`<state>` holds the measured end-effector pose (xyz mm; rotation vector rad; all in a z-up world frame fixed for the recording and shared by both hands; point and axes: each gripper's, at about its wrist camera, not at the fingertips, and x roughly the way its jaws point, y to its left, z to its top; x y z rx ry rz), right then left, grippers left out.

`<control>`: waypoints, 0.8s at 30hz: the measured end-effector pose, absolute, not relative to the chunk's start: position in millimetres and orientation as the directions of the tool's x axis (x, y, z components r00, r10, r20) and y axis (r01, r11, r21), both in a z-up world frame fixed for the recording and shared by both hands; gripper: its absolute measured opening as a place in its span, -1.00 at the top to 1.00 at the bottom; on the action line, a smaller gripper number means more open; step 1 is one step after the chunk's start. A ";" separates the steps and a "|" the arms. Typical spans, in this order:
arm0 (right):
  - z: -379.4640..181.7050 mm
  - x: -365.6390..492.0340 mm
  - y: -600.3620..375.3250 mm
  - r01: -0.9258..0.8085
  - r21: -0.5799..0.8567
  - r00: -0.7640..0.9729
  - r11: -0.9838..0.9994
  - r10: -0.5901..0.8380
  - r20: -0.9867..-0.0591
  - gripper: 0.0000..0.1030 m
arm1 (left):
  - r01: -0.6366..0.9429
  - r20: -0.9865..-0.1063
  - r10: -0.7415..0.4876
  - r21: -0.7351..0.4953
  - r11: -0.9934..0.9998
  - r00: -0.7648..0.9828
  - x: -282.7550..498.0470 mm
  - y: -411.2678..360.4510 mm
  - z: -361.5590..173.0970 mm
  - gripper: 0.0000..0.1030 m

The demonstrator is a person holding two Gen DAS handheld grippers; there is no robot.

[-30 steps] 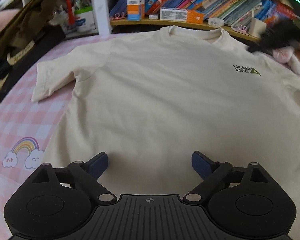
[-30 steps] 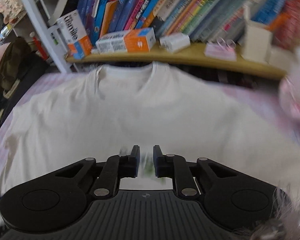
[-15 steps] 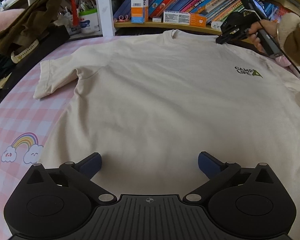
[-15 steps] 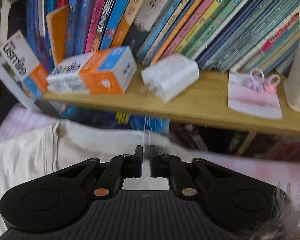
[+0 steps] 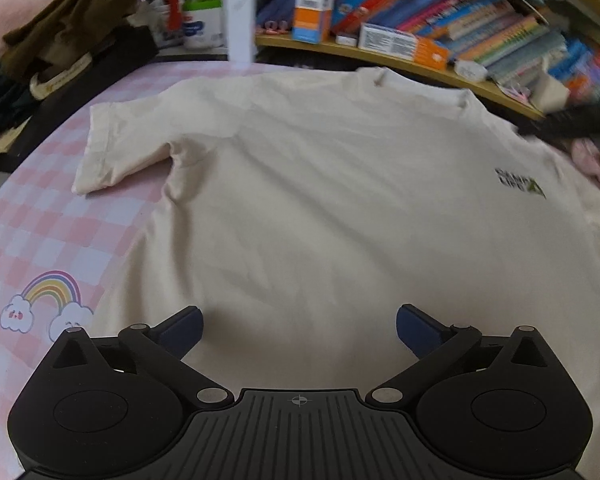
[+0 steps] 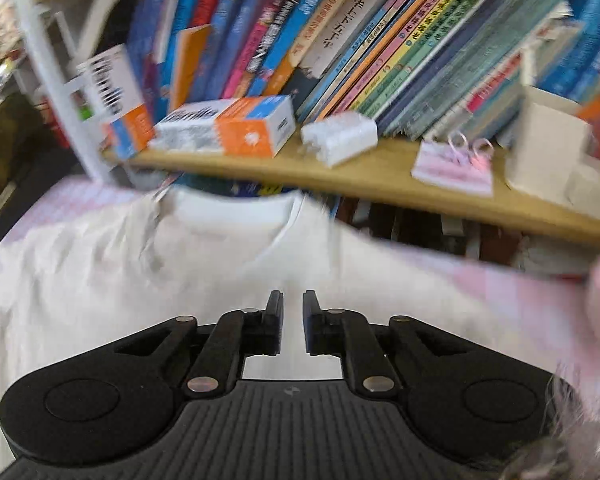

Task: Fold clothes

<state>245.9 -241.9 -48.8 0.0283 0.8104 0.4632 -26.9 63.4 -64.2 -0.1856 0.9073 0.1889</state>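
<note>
A cream T-shirt (image 5: 320,200) lies flat, front up, on a pink checked cloth (image 5: 40,232). Its short sleeve (image 5: 116,148) spreads to the left and a small dark logo (image 5: 520,184) sits on the right chest. My left gripper (image 5: 299,326) hovers wide open over the shirt's lower part, holding nothing. My right gripper (image 6: 292,312) hangs over the shirt (image 6: 140,280) just below the collar (image 6: 236,208). Its jaws are opening, with a narrow gap and nothing between them. In the left wrist view it is a dark blur (image 5: 572,124) by the far shoulder.
A wooden shelf (image 6: 380,176) packed with books (image 6: 340,40) and small boxes (image 6: 228,124) runs right behind the collar. Dark clothes (image 5: 60,40) are piled at the far left. A white post (image 5: 240,12) stands at the cloth's back edge.
My right gripper has drawn back from the shelf, so more of the shirt shows below it, and its jaws have parted slightly. My left gripper has shifted a little sideways and rolled, still wide open.
</note>
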 end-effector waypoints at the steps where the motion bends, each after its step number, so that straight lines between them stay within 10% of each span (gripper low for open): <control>1: -48.8 230.8 -245.9 -0.387 0.188 0.604 0.903 0.402 -0.688 0.64 | -0.248 -0.797 0.086 -0.082 0.965 0.597 -24.5 65.1 -63.2 -1.00; 24: -65.2 56.0 -282.8 -0.185 0.134 0.646 0.974 0.223 -0.729 -0.04 | -0.269 -0.793 0.096 -0.088 0.959 0.602 -12.3 63.8 -38.3 -1.00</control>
